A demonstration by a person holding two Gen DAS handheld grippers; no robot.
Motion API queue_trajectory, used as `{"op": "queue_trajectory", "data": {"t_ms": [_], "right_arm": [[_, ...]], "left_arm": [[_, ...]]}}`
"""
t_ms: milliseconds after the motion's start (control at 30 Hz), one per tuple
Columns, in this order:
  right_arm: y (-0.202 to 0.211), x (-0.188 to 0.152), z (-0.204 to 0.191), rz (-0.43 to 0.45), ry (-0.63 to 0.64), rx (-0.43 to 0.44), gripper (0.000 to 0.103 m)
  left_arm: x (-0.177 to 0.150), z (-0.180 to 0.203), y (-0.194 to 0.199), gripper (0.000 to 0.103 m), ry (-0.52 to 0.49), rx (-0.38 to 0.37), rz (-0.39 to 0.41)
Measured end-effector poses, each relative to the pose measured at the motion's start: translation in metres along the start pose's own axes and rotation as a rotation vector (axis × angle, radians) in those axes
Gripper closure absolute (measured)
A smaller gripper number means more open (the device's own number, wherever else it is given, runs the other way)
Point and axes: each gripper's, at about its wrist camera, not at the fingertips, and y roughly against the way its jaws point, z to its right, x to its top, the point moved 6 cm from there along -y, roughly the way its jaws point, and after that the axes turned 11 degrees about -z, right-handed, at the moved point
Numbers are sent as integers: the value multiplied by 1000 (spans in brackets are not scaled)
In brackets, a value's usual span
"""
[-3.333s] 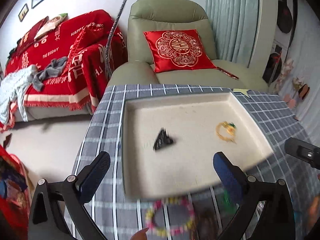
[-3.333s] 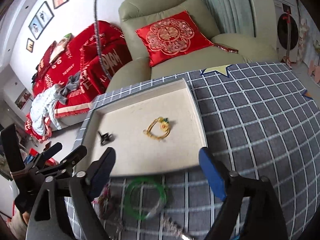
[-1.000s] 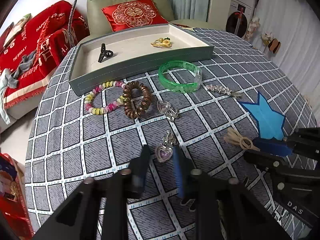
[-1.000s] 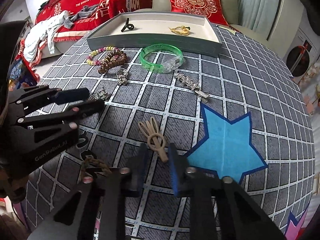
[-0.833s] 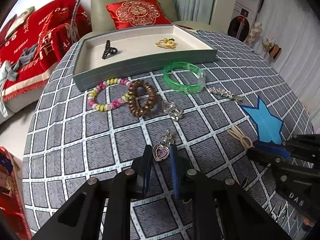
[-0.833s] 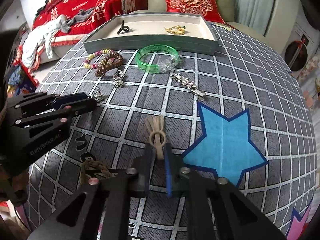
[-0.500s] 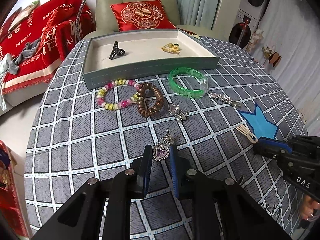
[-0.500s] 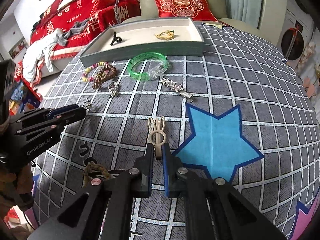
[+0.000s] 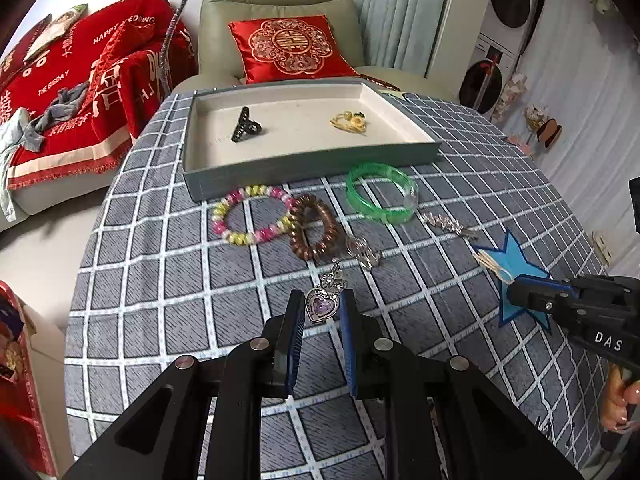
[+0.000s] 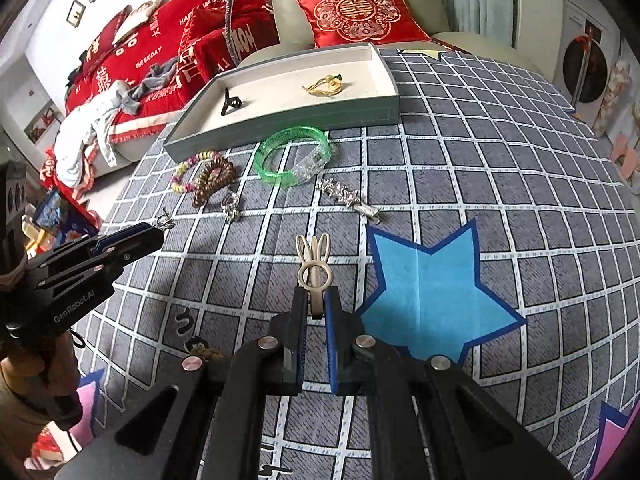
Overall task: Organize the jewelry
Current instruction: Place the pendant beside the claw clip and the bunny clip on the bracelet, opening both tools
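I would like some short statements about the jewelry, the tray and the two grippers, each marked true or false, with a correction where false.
1. The left gripper is shut on the purple heart pendant. True.
2. The right gripper is open and holds nothing. False: it is shut on the beige rabbit-ear hair clip.
3. The green bangle lies inside the tray. False: it lies on the checked tablecloth, in front of the tray.
4. The black claw clip and the gold piece lie in the tray. True.
5. The brown spiral hair tie lies beside the pink and yellow bead bracelet. True.
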Motion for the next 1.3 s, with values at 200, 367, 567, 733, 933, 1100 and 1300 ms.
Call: {"op": "queue_trajectory", "data": {"t_ms": [200, 367, 567, 733, 933, 1100, 1300], "right_arm": [[9, 19, 7, 25, -14, 9, 94], [22, 49, 11, 54, -20, 30, 94], [31, 103, 11, 84, -12, 47, 94], [21, 144, 10, 77, -18, 67, 94], [-9, 181, 12, 37, -35, 79, 94], [-42, 201, 14, -8, -44, 72, 94], [-76, 216, 19, -46, -61, 53, 94]], "left_arm": [[18, -13, 9, 70, 27, -7, 26], [47, -26, 12, 71, 32, 6, 51], [84, -36, 4, 71, 26, 19, 56], [113, -42, -16, 71, 18, 25, 31], [139, -57, -49, 71, 52, 11, -24], [152, -59, -79, 71, 64, 15, -83], [162, -57, -108, 71, 59, 35, -144]]}}
